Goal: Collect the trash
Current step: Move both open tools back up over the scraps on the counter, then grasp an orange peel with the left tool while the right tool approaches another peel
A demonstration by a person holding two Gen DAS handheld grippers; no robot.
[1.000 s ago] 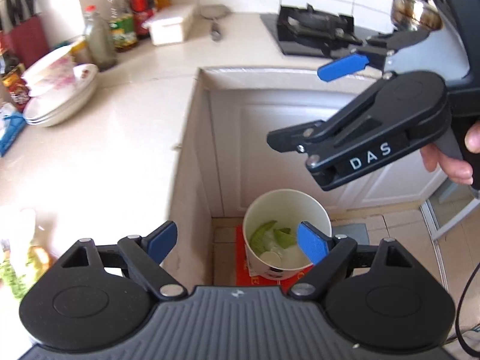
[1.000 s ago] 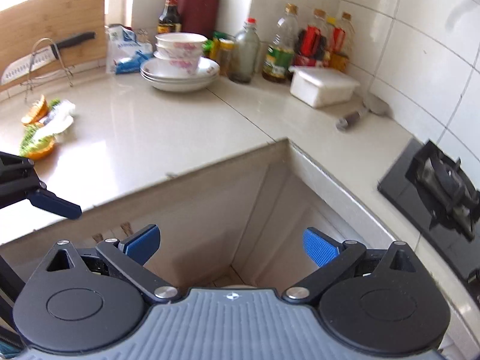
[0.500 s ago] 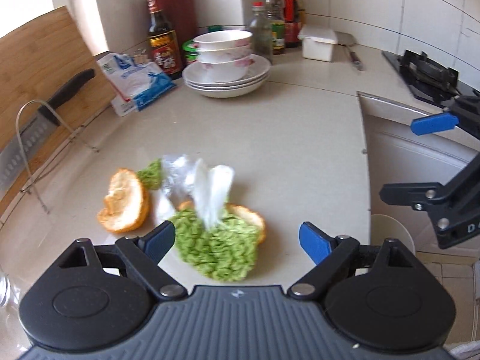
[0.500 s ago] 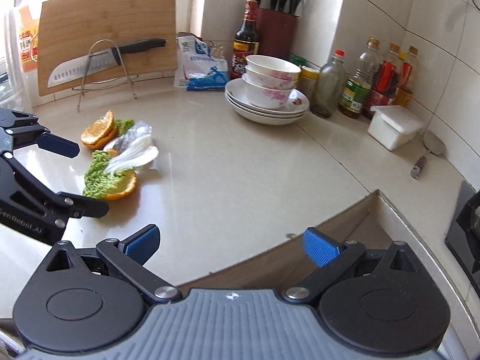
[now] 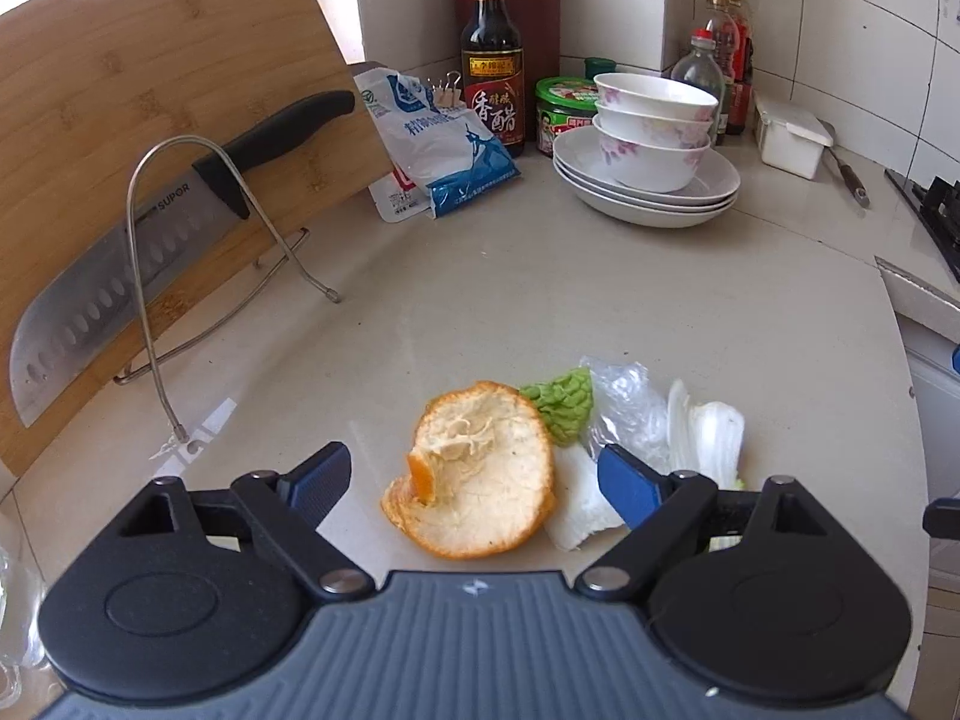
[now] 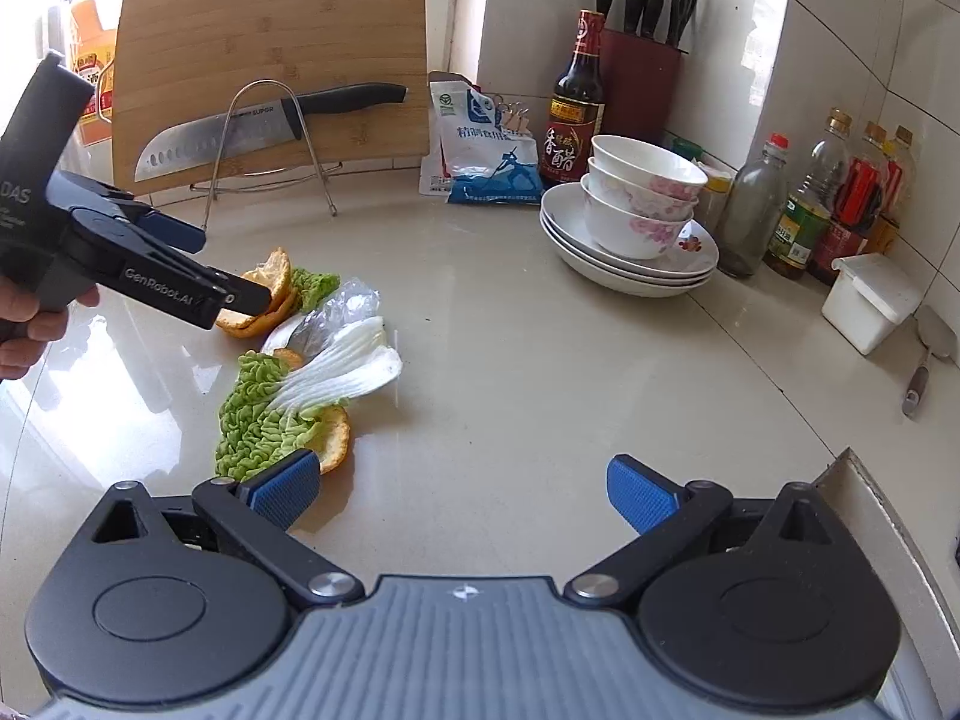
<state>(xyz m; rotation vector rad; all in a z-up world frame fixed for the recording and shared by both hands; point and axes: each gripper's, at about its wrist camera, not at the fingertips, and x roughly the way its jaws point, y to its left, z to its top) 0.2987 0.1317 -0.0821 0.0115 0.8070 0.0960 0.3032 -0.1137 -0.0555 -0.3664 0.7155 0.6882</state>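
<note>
Hovering wide open and empty, the left gripper [image 5: 474, 474] frames an orange peel [image 5: 477, 471] lying between its fingers on the countertop [image 5: 630, 300], with a cabbage leaf [image 6: 264, 408] and crumpled plastic wrap [image 5: 630, 405] just right, while the right gripper [image 6: 465, 495] gapes empty nearby.

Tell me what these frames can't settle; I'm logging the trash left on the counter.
- Right wrist view: the left gripper covers part of the far orange peel; contact unclear.
- Left wrist view: the gripper's right finger hides the cabbage leaf's lower end.
- No trash bin appears in either view.
</note>
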